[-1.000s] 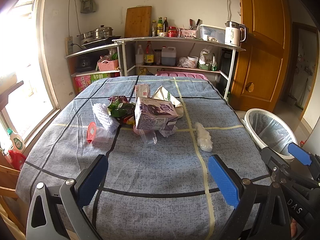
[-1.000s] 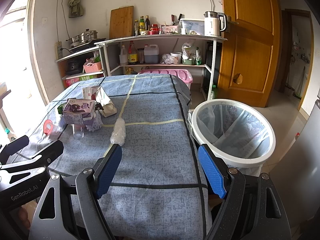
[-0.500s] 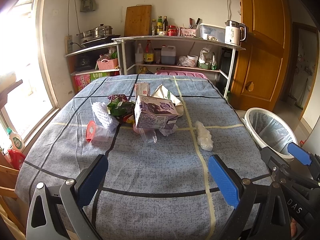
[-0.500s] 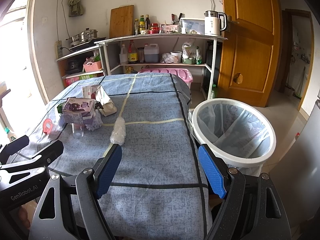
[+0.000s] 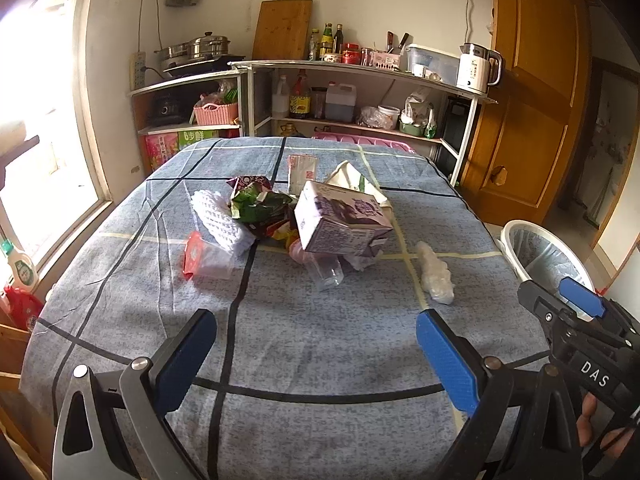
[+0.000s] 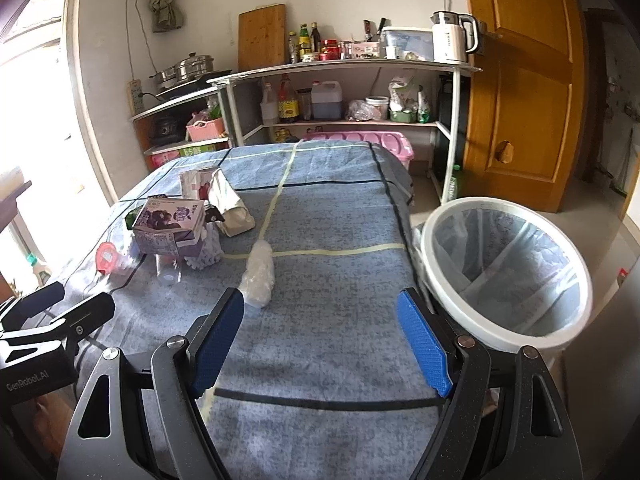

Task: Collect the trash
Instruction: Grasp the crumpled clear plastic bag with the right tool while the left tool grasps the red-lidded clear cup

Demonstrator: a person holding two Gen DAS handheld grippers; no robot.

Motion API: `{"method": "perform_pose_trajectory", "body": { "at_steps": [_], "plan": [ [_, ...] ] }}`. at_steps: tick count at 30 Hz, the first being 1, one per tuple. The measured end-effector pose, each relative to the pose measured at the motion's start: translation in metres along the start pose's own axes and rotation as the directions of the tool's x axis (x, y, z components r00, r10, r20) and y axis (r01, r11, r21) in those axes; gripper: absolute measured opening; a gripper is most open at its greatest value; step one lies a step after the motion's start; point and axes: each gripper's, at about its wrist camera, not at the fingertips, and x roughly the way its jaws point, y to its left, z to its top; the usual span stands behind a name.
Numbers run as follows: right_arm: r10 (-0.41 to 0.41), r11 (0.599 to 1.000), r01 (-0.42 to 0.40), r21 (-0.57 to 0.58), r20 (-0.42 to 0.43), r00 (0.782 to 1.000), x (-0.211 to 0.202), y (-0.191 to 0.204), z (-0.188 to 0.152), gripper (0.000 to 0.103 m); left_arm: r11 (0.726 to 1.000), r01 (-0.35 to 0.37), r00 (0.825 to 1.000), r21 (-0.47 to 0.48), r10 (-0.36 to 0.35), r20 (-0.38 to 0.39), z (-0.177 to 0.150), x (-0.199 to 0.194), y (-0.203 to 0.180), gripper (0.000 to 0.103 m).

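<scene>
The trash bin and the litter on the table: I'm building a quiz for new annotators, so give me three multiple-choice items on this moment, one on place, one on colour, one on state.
1. Where does the trash bin stand?
A. On the floor beside the table's right edge
B. On the table
C. On the shelf

2. What colour are the pads on both grippers?
A. Red
B. Blue
C. Green

3. What state are the left gripper and right gripper in?
A. Both shut on trash
B. One open, one shut
C. Both open and empty

Answers:
1. A, the lined white bin sits low on the floor against the table edge.
2. B, the pads show blue in both wrist views.
3. C, each pair of jaws is spread wide over bare cloth, with the crumpled plastic wrap lying untouched ahead.
</scene>
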Motion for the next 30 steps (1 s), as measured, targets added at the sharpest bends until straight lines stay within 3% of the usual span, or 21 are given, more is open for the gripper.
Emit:
{"method": "perform_pose_trajectory", "body": {
  "at_steps": [3,13,18,22,24,27,30],
  "plan": [
    [0.045,0.999,-0.045,-0.024,-0.01,0.999,0.017,0.009,0.006,0.079,0.999,-0.04,0.999,-0.012,0.04,-0.005,0.004,0.011,0.022,0.101],
    [0.085,0.994,-0.09,-0.066,-0.076,0.993,0.068,0.03,0.022,0.078,0.992,-0.055,0.998,-0.115,0.05,-0.047,0.019,0.05,0.09,0.099],
    [0.07,0.994,-0.08,-0.074,-0.127,0.989,0.09,0.035,0.022,0.068,0.987,0.013,0.996,-0.158,-0.027,-0.085,0.028,0.074,0.105,0.099],
    [0.054,0.994,-0.069,-0.082,-0.174,0.983,0.104,0.039,0.021,0.056,0.99,-0.055,0.993,-0.133,0.04,-0.113,0.031,0.094,0.108,0.097],
    [0.055,0.994,-0.07,-0.081,-0.184,0.981,0.108,0.039,0.019,0.05,0.987,-0.037,0.993,-0.155,0.019,-0.117,0.031,0.1,0.112,0.097],
    [0.066,0.995,-0.08,-0.062,-0.208,0.976,0.111,0.036,0.018,0.049,0.986,-0.078,0.989,-0.145,0.059,-0.134,0.032,0.111,0.115,0.096],
    [0.065,0.995,-0.079,-0.062,-0.208,0.976,0.111,0.036,0.018,0.048,0.989,-0.055,0.989,-0.139,0.034,-0.146,0.032,0.118,0.112,0.096]
  ]
}}
